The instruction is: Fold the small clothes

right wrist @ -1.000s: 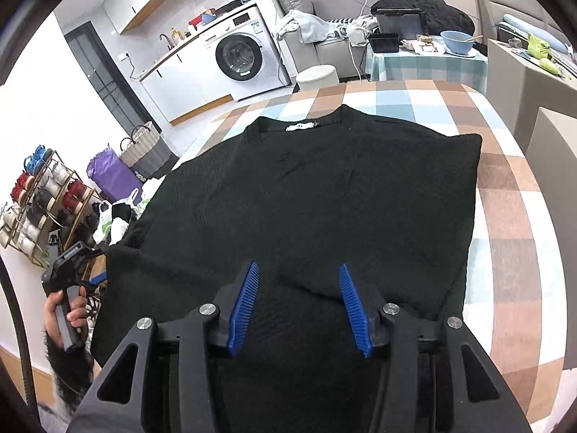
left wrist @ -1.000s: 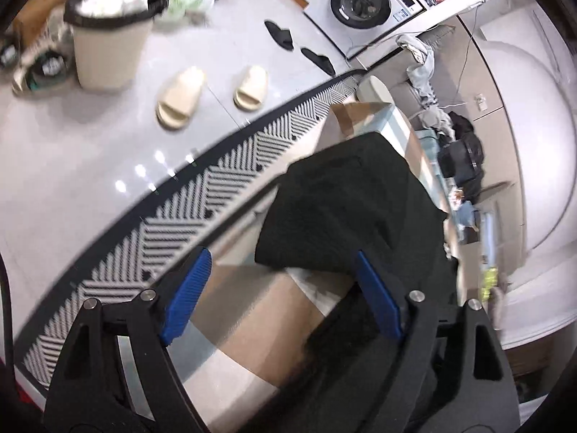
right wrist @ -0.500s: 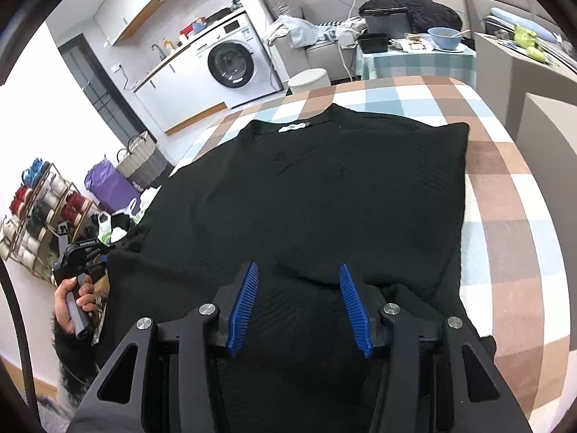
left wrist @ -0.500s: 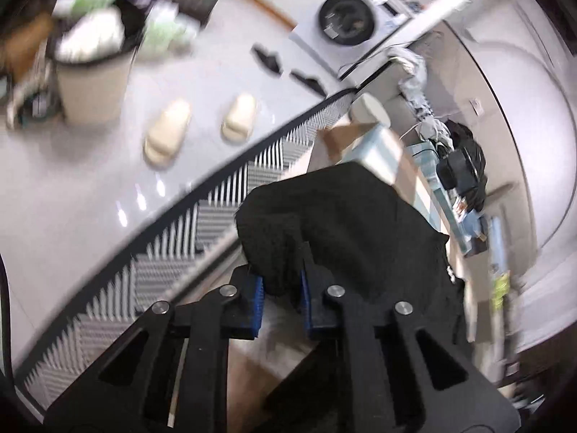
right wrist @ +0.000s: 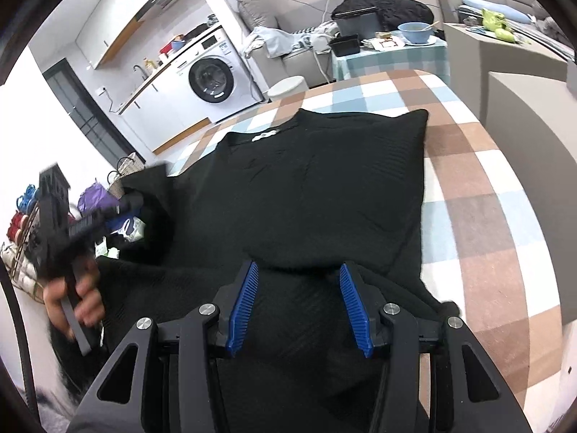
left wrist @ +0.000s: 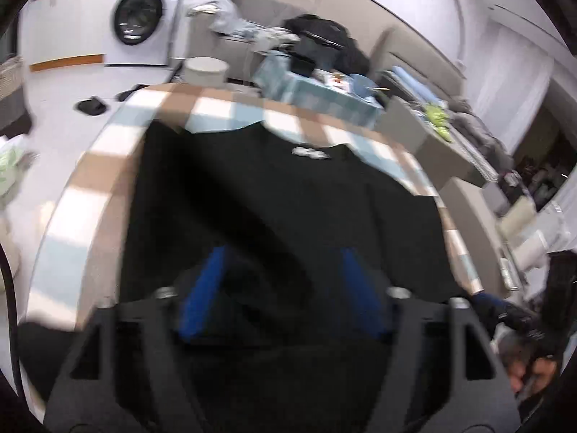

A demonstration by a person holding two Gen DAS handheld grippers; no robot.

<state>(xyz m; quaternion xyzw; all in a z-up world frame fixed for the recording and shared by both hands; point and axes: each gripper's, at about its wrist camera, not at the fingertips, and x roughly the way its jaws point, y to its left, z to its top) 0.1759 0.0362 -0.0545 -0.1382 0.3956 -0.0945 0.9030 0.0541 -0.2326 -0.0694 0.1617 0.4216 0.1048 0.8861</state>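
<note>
- Left gripper: blue fingers spread wide over the black sweater, gripping nothing; view blurred.
- Right gripper: fingers wide apart above the sweater's near hem, holding nothing.
- Sweater lies spread on the checked tablecloth, collar at the far side.
- Blue bowl beyond holds a utensil.
</note>
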